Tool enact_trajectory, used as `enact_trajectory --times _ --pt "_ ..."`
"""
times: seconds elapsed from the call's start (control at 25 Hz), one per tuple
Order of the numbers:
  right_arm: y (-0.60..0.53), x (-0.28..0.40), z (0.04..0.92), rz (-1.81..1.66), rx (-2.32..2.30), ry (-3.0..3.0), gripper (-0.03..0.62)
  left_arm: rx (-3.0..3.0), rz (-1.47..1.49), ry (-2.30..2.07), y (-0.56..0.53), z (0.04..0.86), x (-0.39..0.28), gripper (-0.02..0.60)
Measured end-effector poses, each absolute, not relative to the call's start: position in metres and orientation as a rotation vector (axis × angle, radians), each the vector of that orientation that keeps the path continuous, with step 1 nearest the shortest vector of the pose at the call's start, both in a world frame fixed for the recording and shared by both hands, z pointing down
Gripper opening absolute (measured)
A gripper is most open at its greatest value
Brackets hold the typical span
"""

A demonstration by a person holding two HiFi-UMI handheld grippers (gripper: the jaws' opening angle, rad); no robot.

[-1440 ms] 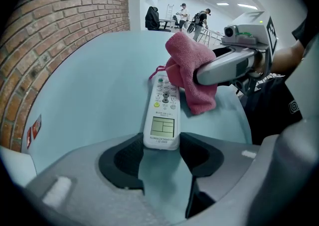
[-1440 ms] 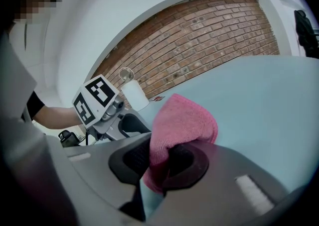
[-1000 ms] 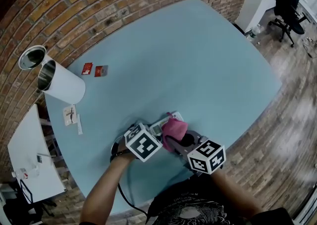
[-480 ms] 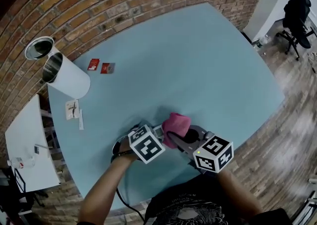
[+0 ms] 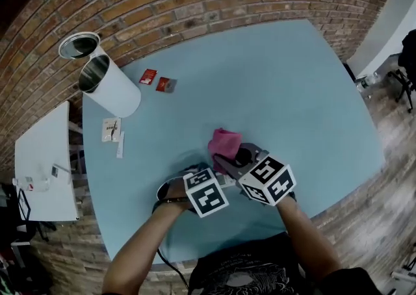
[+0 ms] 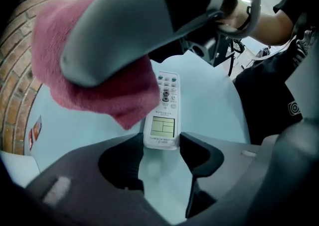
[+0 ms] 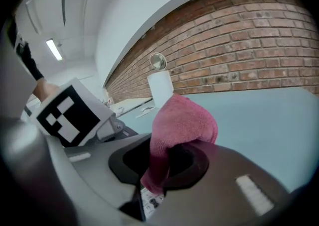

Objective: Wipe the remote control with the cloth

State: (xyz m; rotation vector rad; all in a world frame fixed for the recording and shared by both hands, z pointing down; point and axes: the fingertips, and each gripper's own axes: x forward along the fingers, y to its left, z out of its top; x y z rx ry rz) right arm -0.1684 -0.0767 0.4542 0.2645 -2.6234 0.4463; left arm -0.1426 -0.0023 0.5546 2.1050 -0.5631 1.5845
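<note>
The left claw (image 6: 162, 156) is clamped on the near end of the remote (image 6: 164, 110), which lies face up on the blue surface (image 5: 273, 86) near the person's edge, its screen and buttons showing. The right claw (image 7: 160, 168) is closed tight on a pink cloth (image 7: 183, 120), whose bunched bulk sticks out past the jaws and hangs over the remote's far left side. Whether the cloth touches the remote cannot be told.
</note>
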Motion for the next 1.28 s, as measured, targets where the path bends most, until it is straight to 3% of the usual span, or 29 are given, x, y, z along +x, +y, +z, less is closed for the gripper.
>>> enact_trajectory --times 0.44,1.28 --pt "-0.070 -0.193 0.493 0.401 -0.047 -2.539 0.063 2.062 1.620 -0.541 -0.002 0.557 -0.146 0.232" --pt "-0.101 -0.142 0.498 0.408 -0.136 -2.582 0.063 1.944 1.702 -0.523 -0.002 0.560 -0.150 0.235"
